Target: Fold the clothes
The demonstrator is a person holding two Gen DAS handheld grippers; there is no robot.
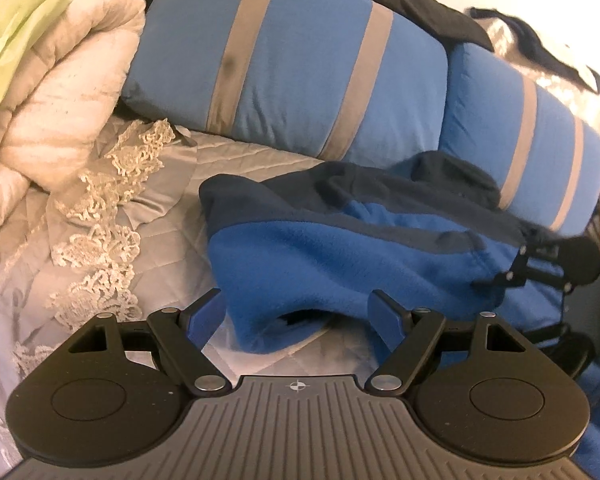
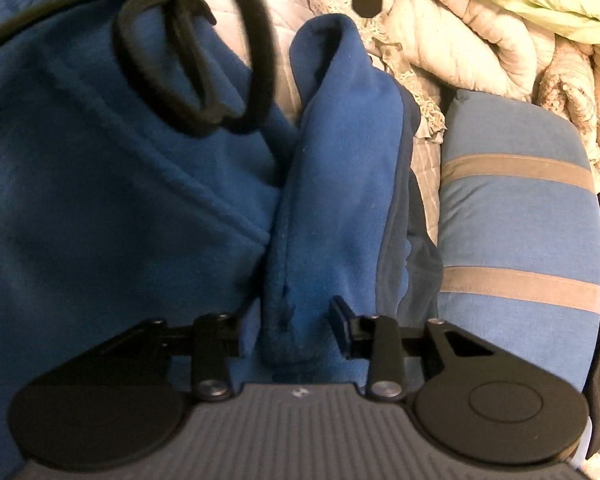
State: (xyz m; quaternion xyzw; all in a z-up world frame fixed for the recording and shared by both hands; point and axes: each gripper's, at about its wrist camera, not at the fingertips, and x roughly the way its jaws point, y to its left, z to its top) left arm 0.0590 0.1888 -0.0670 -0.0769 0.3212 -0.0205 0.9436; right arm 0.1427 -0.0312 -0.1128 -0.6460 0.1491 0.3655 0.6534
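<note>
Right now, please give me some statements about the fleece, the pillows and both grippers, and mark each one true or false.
1. The blue fleece garment lies on a quilted bedspread. True.
2. The pillows behind the garment are plain red. False: they are blue with grey stripes.
3. The right gripper has a thick fold of the fleece between its fingers. True.
4. The left gripper is shut tight with its fingers touching each other. False: its fingers stand wide apart, and an edge of the fleece lies between them.
5. A green cloth is spread over the fleece. False: it lies on the cream quilt, far from the fleece.
</note>
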